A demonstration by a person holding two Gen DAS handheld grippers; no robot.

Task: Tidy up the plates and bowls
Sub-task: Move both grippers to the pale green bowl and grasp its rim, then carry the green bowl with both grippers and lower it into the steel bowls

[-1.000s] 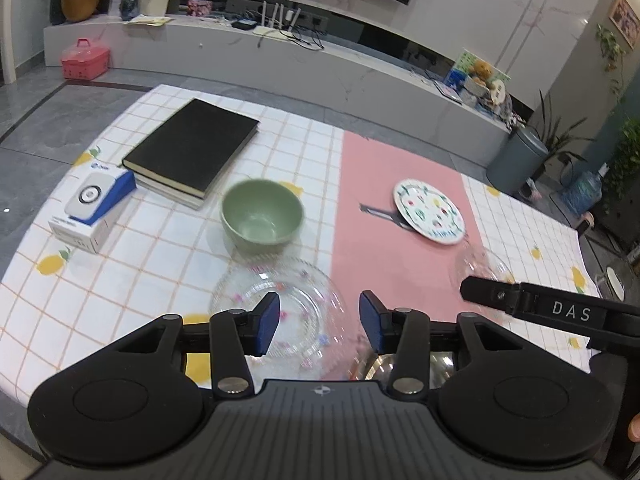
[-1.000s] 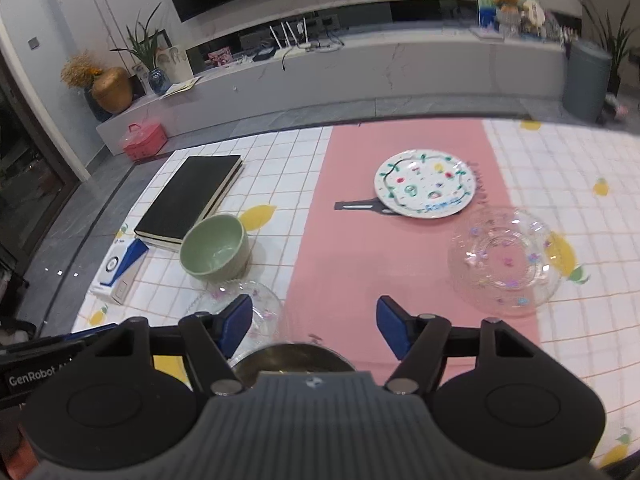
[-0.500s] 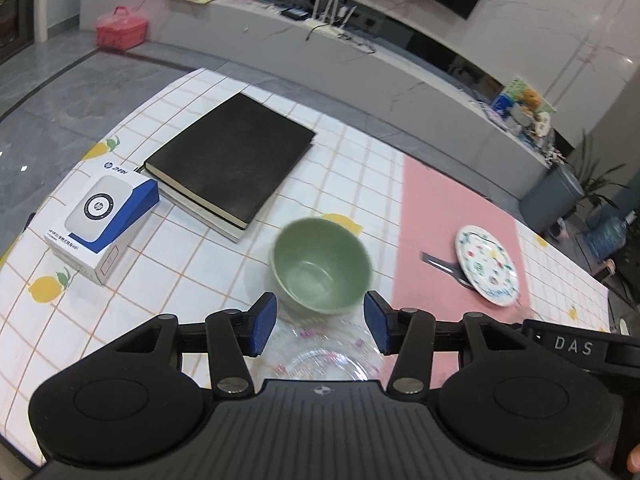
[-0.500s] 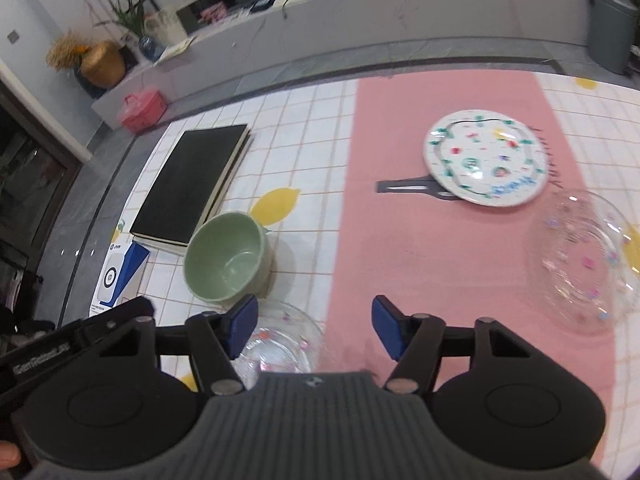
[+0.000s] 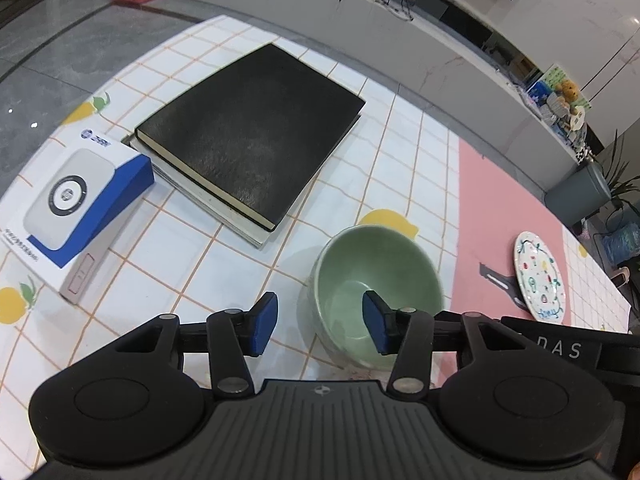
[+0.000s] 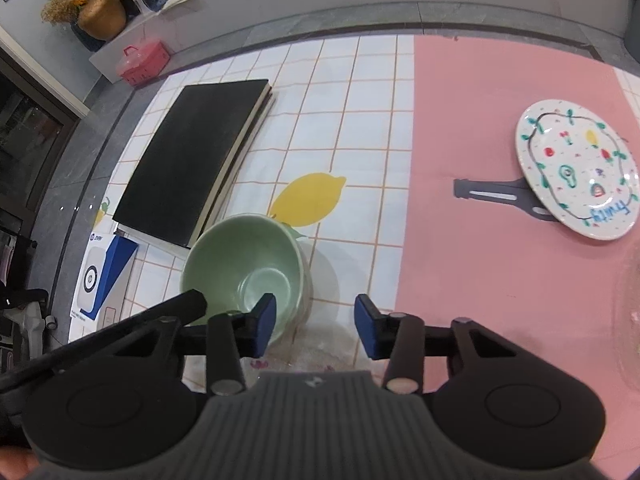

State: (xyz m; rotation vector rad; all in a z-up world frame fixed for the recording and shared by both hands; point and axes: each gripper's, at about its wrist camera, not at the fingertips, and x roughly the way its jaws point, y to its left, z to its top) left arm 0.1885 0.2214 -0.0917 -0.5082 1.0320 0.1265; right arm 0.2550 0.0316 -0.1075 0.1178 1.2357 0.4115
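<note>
A pale green bowl [image 5: 376, 280] [image 6: 244, 260] stands upright on the checked tablecloth. My left gripper [image 5: 320, 326] straddles its left rim, one fingertip inside and one outside. Its jaws are closing and the pads are clear of the wall. My right gripper [image 6: 316, 328] straddles the bowl's right wall and its jaws are closing too, with a gap still showing. A clear glass plate [image 6: 320, 352] lies partly hidden under the right gripper. A painted white plate [image 5: 540, 276] [image 6: 576, 168] rests on the pink strip. A clear glass dish [image 6: 632, 312] shows at the right edge.
A black book [image 5: 252, 132] [image 6: 192, 160] lies on a second book beyond the bowl. A white and blue box [image 5: 72, 200] [image 6: 100, 276] sits at the table's left edge. A dark flat handle [image 6: 492, 194] sticks out from under the painted plate.
Both grippers have dropped and moved in over the green bowl, which now lies between their fingers. The right jaws have narrowed. The steel bowl has gone out of view beneath them.
</note>
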